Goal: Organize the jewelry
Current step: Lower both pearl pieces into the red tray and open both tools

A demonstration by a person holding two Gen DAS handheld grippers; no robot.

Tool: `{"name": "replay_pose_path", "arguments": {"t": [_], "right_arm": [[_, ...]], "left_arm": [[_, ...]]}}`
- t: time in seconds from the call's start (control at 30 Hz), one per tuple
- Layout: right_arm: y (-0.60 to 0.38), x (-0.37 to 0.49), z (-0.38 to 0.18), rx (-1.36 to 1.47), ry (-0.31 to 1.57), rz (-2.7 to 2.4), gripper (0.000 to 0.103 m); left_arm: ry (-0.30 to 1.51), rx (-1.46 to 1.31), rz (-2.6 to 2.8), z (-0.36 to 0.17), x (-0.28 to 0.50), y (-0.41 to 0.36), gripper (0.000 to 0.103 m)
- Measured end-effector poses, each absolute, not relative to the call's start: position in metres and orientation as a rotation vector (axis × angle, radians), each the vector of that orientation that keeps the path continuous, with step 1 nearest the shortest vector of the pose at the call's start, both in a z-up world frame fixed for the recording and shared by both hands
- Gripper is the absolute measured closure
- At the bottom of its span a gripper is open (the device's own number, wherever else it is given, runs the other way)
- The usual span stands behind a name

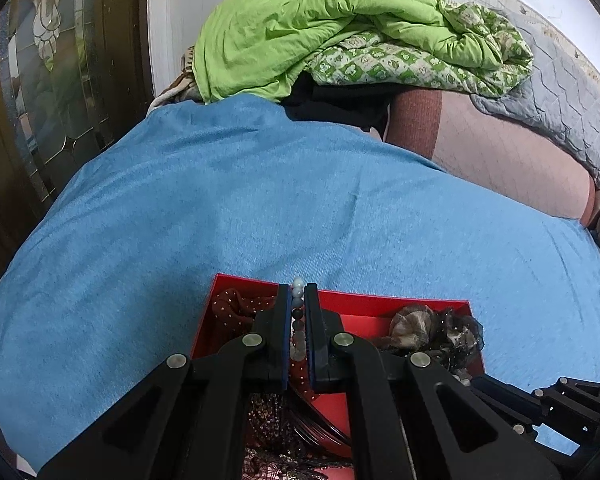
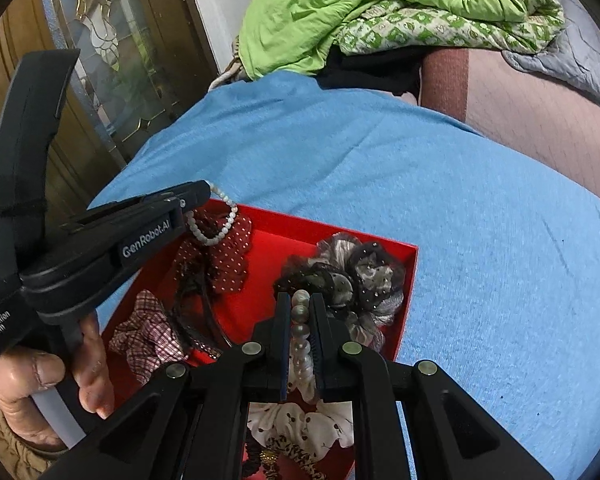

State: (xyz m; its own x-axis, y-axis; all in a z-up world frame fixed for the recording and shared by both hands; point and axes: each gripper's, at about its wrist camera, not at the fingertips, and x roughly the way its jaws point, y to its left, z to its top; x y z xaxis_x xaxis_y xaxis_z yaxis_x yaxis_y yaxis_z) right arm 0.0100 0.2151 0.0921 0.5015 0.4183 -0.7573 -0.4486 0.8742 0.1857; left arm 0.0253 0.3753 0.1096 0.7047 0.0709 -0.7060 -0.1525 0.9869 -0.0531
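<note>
Together we hold two strings of beads over the red box (image 2: 404, 304), which sits on the blue cloth (image 2: 480, 220) spread over the bed.

Our left gripper (image 1: 298, 300) is pinched on a bracelet of pale round beads (image 1: 298, 296). From its own camera the beads line up between the two black fingers, the top ones poking out just above the tips, over the far rim of the red box. From the right wrist view the same gripper (image 2: 204, 194) comes in over the box's left rim, and the bracelet (image 2: 220, 226) hangs from its tip in a loop above the dark red dotted scrunchie (image 2: 230, 260) lying in the box. A hand (image 2: 40, 376) grips the handle of that tool, beside the box's left wall.

Our right gripper (image 2: 300, 300) is closed on a string of larger pearly beads (image 2: 300, 332), which runs down between the fingers, above the middle of the box. Just right of those fingertips, inside the box against its right wall, lies a grey and black lace scrunchie (image 2: 356, 280). A pink plaid scrunchie (image 2: 148, 336) lies near the box's left wall, and a white flowered one (image 2: 300, 424) sits at its near end, under the gripper.

Beyond the box, at the far end of the bed, a green quilt (image 2: 360, 4) is heaped.
</note>
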Motion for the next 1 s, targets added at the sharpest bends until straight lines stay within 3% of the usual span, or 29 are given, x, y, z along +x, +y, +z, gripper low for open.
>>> {"name": "replay_pose_path", "arguments": {"t": [0.23, 0.3, 0.47, 0.6, 0.67, 0.73, 0.77, 1.0], "right_arm": [[0.213, 0.009, 0.090, -0.035, 0.907, 0.519, 0.092], [0.213, 0.009, 0.089, -0.036, 0.908, 0.520, 0.092], [0.213, 0.009, 0.087, -0.044, 0.910, 0.519, 0.092], [0.214, 0.010, 0.084, -0.045, 0.917, 0.521, 0.091], [0.214, 0.008, 0.084, -0.041, 0.917, 0.524, 0.086], [0.214, 0.006, 0.087, -0.034, 0.906, 0.530, 0.065], [0.213, 0.004, 0.089, -0.034, 0.895, 0.531, 0.061], [0.211, -0.006, 0.103, -0.041, 0.859, 0.538, 0.058]], "left_arm": [[0.779, -0.113, 0.122, 0.109, 0.025, 0.375, 0.094], [0.776, -0.116, 0.125, 0.110, 0.024, 0.375, 0.084], [0.761, -0.125, 0.128, 0.112, 0.023, 0.377, 0.076], [0.752, -0.123, 0.133, 0.113, 0.022, 0.377, 0.061], [0.744, -0.129, 0.133, 0.114, 0.021, 0.378, 0.057], [0.741, -0.135, 0.135, 0.114, 0.020, 0.380, 0.052], [0.740, -0.140, 0.138, 0.114, 0.020, 0.381, 0.048], [0.741, -0.166, 0.152, 0.114, 0.018, 0.386, 0.043]]}}
